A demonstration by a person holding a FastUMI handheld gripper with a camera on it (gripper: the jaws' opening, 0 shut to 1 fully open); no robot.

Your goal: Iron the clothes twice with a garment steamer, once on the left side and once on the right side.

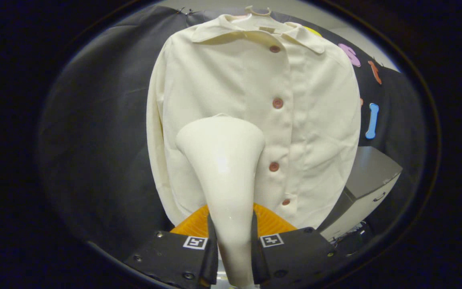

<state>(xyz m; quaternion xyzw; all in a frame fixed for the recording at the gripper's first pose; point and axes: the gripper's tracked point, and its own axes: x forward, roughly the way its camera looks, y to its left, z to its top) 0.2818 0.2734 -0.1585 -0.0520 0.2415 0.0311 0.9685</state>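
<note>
- While both fingers of the gripper (234, 245) press on its thin handle, the garment steamer (225, 176) stands up between them.
- Its wide head is right in front of the cream shirt (315, 120), left of the buttons (278, 103); I cannot tell if it touches.
- That shirt hangs on a hanger (258, 11).
- Near it sits a grey cabinet (369, 180).
</note>
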